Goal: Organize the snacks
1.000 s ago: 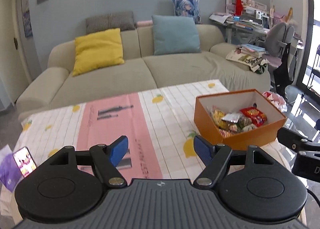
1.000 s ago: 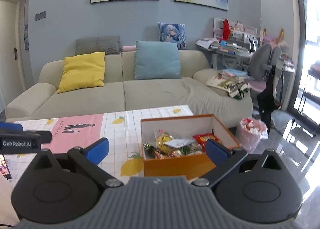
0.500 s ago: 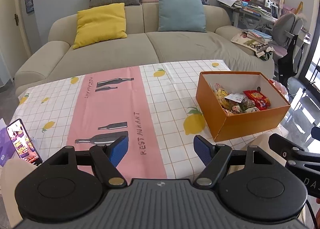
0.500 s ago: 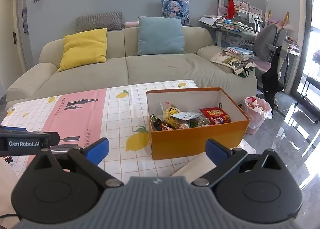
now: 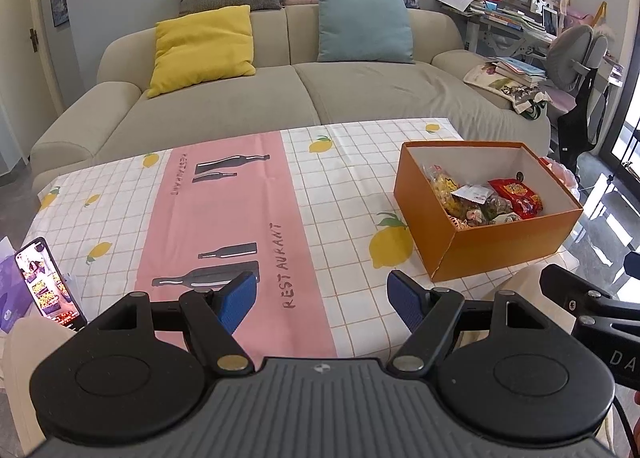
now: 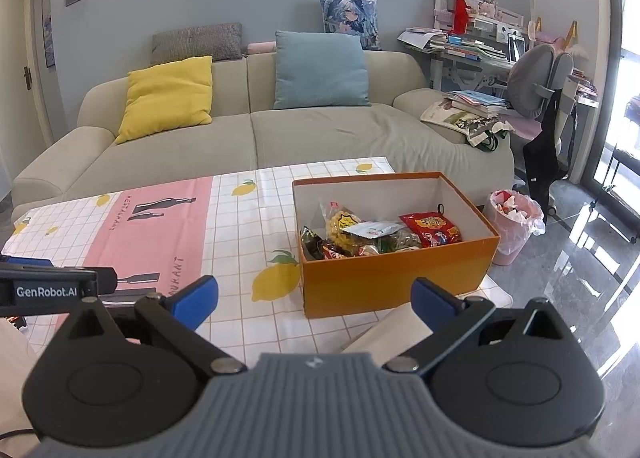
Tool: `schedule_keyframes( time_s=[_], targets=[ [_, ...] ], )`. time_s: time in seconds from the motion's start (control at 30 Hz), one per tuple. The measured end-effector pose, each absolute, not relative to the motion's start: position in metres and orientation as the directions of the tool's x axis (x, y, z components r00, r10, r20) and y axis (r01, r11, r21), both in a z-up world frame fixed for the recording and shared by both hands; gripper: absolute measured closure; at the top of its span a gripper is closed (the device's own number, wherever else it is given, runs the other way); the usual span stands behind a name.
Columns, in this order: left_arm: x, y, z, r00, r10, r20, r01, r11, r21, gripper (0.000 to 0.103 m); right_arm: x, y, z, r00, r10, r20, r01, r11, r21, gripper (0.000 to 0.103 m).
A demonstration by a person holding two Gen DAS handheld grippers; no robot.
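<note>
Between my left gripper's (image 5: 321, 300) blue pads (image 5: 236, 300) I see only tablecloth: the jaws stand wide apart and hold nothing. My right gripper (image 6: 314, 300) is in the same condition, spread wide with nothing between its pads (image 6: 196, 298). Both units hover above the near edge of the table (image 5: 348, 186), neither touching anything on it.

From the left wrist view, the gap frames the pink stripe of the tablecloth (image 5: 224, 218), printed with dark bottle shapes and lettering. A black part of the right unit enters at the right edge of that view. From the right wrist view, a black bar of the left unit, labelled "GenRobot.AI", enters at the left edge.

Ahead of the right gripper, on the right end of the table, sits the orange box (image 6: 394, 278). It is open at the top, with white inner walls. Inside lie the snacks (image 6: 376, 236): a red packet (image 6: 430, 228) at the right, a yellow bag (image 6: 340, 222) towards the left, and several smaller wrappers bunched between and in front of them.

A phone (image 5: 48, 284) with a lit screen leans at the table's near left corner. Beyond the table stands a beige sofa (image 5: 280, 98) carrying a yellow cushion (image 5: 204, 46) and a blue cushion (image 5: 364, 24). A pink-lined waste bin (image 6: 516, 224) stands on the floor to the right of the box.
</note>
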State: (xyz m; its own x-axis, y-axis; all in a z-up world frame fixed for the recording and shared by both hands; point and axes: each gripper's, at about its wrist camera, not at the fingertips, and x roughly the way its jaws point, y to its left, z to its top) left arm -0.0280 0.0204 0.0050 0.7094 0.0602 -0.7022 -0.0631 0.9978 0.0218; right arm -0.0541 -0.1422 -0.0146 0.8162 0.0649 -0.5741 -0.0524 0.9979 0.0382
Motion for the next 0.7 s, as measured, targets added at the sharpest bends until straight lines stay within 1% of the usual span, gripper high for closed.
schedule_keyframes(
  time_s=[0.7],
  targets=[
    [-0.0254, 0.0216, 0.0086, 0.713, 0.061, -0.699, -0.061, 0.998, 0.025, 0.016, -0.0559, -0.135, -0.0131, 0.823, 0.065, -0.564, -0.066, 0.998, 0.02, 0.003]
  ],
)
